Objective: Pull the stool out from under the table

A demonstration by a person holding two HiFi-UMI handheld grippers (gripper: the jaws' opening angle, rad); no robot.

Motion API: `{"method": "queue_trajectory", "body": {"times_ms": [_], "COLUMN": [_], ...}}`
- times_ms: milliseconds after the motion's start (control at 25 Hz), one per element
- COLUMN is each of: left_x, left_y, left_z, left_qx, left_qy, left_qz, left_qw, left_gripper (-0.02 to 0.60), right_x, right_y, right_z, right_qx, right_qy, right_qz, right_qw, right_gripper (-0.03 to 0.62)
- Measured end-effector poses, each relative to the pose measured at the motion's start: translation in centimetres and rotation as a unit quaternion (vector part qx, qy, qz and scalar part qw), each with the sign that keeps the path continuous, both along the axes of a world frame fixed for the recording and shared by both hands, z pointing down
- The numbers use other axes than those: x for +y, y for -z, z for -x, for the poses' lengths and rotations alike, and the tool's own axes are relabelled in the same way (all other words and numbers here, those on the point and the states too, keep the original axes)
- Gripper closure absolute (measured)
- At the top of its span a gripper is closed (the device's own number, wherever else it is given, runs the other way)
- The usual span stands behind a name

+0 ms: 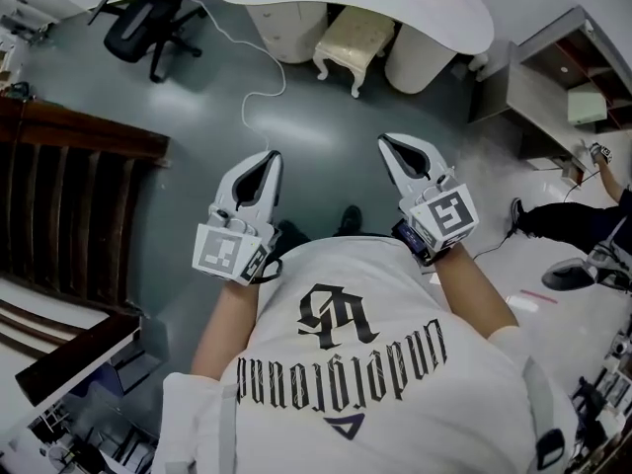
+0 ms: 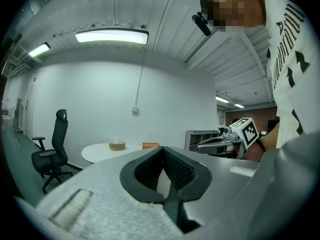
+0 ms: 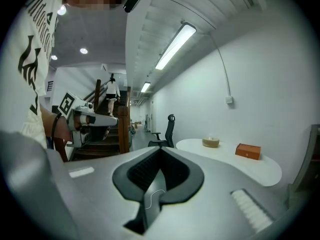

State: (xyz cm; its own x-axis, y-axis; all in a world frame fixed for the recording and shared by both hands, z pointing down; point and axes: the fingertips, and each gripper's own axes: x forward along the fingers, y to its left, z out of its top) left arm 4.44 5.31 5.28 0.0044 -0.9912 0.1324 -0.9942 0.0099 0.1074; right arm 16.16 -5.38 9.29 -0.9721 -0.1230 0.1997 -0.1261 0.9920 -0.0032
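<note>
left hand-held gripper [image 1: 273, 155] closed, empty | right hand-held gripper [image 1: 384, 141] closed, empty | stool [image 1: 353, 39] ahead under bench [image 1: 434, 13], well apart, nearer right

The stool [image 1: 351, 42] shows only its near end — the rest lies hidden beneath the white worktop [image 1: 444, 18], which is itself cut by the head view's top edge, as is the office chair [image 1: 148, 18]. At the right edge a second person [image 1: 578, 220] is cut off — only a leg and an arm show. The tan item [image 3: 210, 142] on the worktop is too small to tell.
</note>
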Motion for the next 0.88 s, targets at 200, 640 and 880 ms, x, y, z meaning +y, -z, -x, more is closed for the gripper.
{"method": "queue_trajectory", "body": {"times_ms": [200, 640, 880], "left_x": [-2.7, -7.0, -7.8], "left_y": [-0.7, -1.0, -2.1], "left_z": [3.5, 14.5, 20.8], "left_qx": [0.011, 0.005, 0.014], "left_qy": [-0.032, -0.162, -0.225], "left_qz": [-0.004, -0.006, 0.002], "left_qw": [0.9994, 0.9868, 0.9744], "left_gripper": [0.575, 0.575, 0.575], "right_x": [-1.1, -2.7, -2.4], "right_y": [-1.2, -1.4, -1.6], "right_z": [2.1, 10.7, 15.9], "right_qx": [0.016, 0.028, 0.035], "right_qy": [-0.033, -0.147, -0.210], "right_qz": [0.006, 0.003, -0.006], "right_qw": [0.999, 0.989, 0.977], "right_gripper": [0.592, 0.591, 0.591]}}
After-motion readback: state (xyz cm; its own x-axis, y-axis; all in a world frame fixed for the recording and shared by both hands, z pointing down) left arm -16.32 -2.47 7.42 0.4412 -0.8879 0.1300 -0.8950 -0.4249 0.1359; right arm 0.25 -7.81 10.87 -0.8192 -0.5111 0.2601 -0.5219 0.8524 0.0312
